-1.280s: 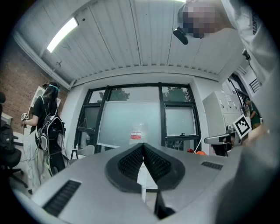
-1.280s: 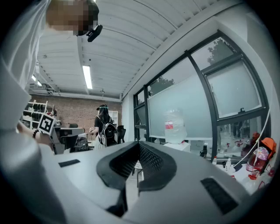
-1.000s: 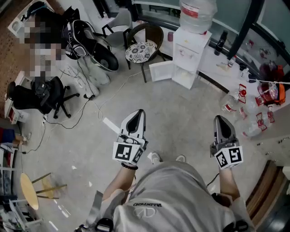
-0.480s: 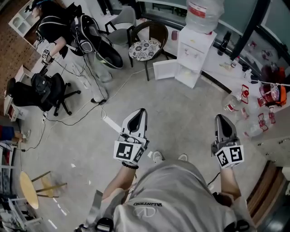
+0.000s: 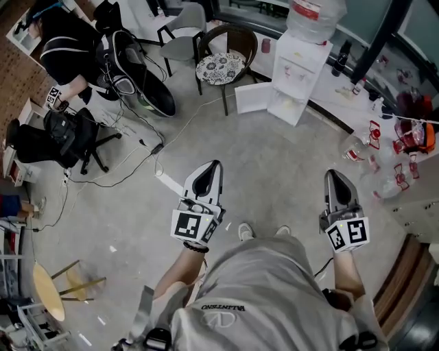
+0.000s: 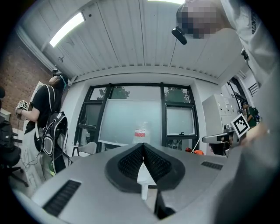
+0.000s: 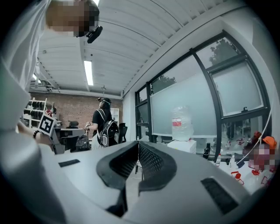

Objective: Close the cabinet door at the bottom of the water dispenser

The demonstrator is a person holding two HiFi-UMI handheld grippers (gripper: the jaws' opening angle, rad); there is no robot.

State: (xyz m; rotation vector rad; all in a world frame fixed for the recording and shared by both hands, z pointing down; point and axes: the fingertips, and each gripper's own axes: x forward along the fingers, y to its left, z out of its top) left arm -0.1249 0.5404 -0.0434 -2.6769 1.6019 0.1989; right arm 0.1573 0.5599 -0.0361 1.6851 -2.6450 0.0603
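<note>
Fingers [image 6: 129, 162] on my left gripper [image 5: 211, 170] and right gripper [image 5: 335, 179] are pressed together, nothing in them. The water dispenser [image 5: 299, 67] stands well ahead, with its cabinet door [image 5: 252, 98] swung wide open. It looks like a light, stiff panel, so I'd just nudge the free edge. Can't tell what's inside the cabinet [image 5: 287, 107]. A bottle [image 5: 312, 15] sits on top.

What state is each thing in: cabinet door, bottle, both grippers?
cabinet door: open, swung out to the side of the dispenser
bottle: seated on top of the dispenser
left gripper: shut, empty, well short of the door
right gripper: shut, empty, well short of the door
</note>
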